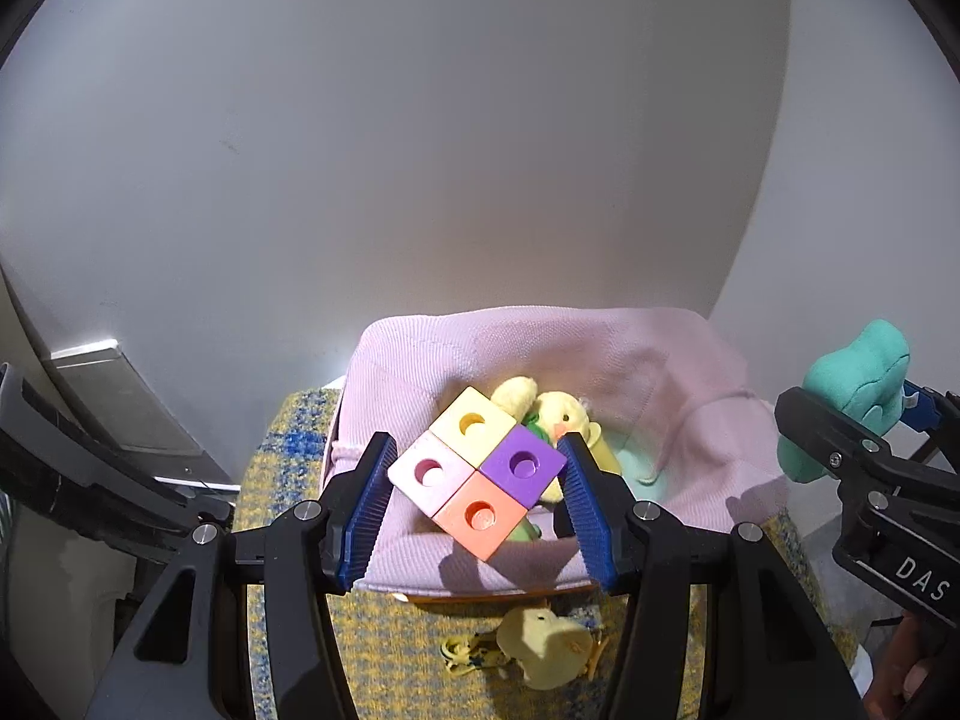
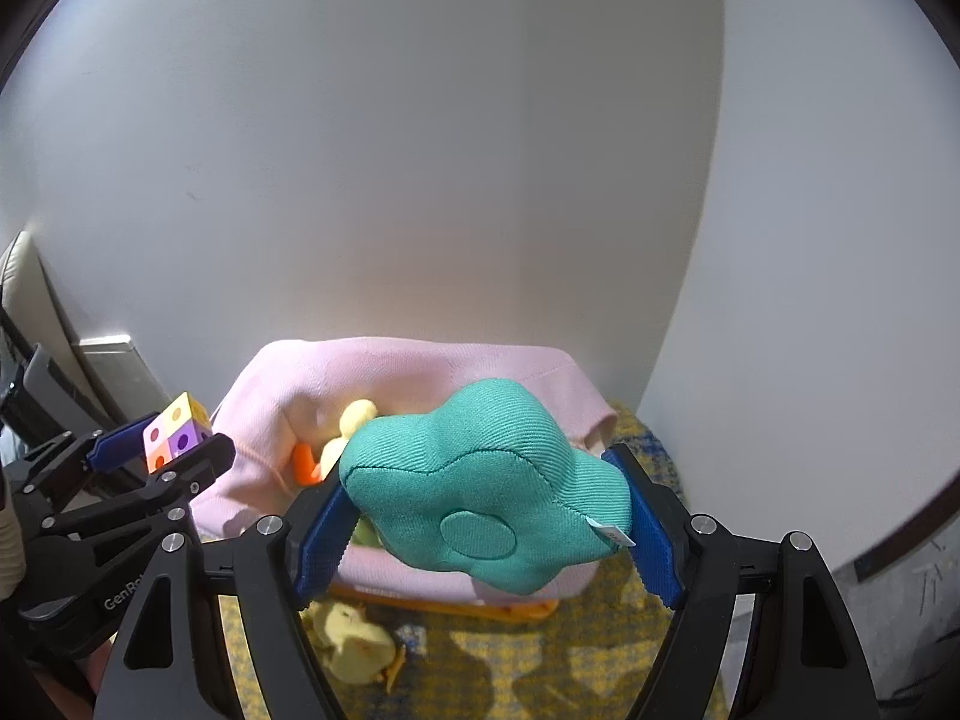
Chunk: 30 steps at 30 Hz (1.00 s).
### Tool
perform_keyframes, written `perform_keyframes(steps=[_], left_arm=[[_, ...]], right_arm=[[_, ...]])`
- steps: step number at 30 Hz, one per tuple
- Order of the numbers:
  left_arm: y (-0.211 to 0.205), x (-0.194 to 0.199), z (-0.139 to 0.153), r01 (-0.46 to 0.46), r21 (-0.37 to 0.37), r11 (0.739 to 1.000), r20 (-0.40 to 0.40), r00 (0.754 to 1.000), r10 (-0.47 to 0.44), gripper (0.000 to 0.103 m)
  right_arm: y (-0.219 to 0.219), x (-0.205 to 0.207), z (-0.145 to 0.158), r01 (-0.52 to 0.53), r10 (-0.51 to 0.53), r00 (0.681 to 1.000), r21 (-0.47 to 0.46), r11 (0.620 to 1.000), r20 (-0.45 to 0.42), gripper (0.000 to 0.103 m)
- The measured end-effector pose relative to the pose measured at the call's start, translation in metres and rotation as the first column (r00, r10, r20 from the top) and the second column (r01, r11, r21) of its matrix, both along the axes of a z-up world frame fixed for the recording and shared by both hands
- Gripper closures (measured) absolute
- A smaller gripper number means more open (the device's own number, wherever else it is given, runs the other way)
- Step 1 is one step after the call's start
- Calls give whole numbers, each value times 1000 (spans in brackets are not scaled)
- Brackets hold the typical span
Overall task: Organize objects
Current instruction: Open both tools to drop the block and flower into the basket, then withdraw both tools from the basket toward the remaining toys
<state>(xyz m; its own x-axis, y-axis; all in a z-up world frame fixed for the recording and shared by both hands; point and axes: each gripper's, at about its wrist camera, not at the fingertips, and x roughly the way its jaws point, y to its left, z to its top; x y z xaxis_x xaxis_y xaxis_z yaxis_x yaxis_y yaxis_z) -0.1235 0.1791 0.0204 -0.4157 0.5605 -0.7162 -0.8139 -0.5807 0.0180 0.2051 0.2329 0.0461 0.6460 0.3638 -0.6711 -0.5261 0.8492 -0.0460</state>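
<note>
My left gripper [image 1: 477, 483] is shut on a block of four joined cubes [image 1: 478, 471], yellow, pink, purple and orange, held above the pink fabric basket [image 1: 690, 360]. A yellow plush chick [image 1: 564, 414] lies in the basket. My right gripper [image 2: 489, 516] is shut on a teal flower-shaped cushion [image 2: 486, 492], held above the basket's [image 2: 390, 372] front rim. The cushion also shows at the right of the left wrist view [image 1: 852, 396], and the cube block at the left of the right wrist view [image 2: 174, 432].
The basket stands on a yellow and blue woven cloth [image 1: 288, 468] against a white wall. Another yellow plush chick [image 1: 546, 645] lies on the cloth in front of the basket. Dark furniture [image 1: 90, 468] stands to the left.
</note>
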Motion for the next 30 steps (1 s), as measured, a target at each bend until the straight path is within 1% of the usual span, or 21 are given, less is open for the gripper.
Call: perform_keyframes(steps=[7, 16, 17, 18, 19, 20, 21, 22, 23, 27, 30], left_arm=[[17, -21, -11, -5, -24, 1000, 20, 1000, 5, 48], [30, -35, -25, -7, -53, 999, 44, 999, 9, 48], [30, -36, -26, -8, -56, 998, 47, 999, 10, 46], [31, -37, -27, -12, -61, 998, 47, 999, 15, 40], [31, -38, -27, -20, -61, 998, 43, 999, 23, 24], [26, -38, -26, -32, -53, 998, 34, 999, 34, 13], [24, -37, -24, -41, -43, 998, 23, 999, 42, 12], [24, -37, -23, -45, -39, 998, 13, 999, 46, 10], [24, -39, -24, -47, -44, 998, 10, 999, 47, 8], [18, -39, -22, -57, -52, 997, 19, 998, 58, 6], [13, -38, -20, -67, -51, 996, 14, 998, 68, 5]], right_arm=[[18, 21, -9, -2, 2, 1000, -15, 1000, -30, 25], [35, 41, -26, -24, 21, 997, -42, 999, -80, 23], [36, 43, -27, -25, 21, 996, -45, 999, -83, 22], [36, 44, -28, -25, 21, 996, -45, 999, -87, 21], [36, 45, -29, -21, 17, 996, -47, 999, -87, 17], [36, 48, -29, -16, 12, 996, -49, 999, -86, 14], [36, 48, -28, -12, 8, 996, -47, 999, -85, 9], [36, 49, -28, -8, 4, 996, -46, 999, -84, 5], [36, 50, -28, -4, 0, 996, -46, 999, -85, 4], [29, 51, -28, 25, -29, 995, -42, 999, -100, 3], [25, 47, -26, 37, -41, 995, -47, 998, -95, 2]])
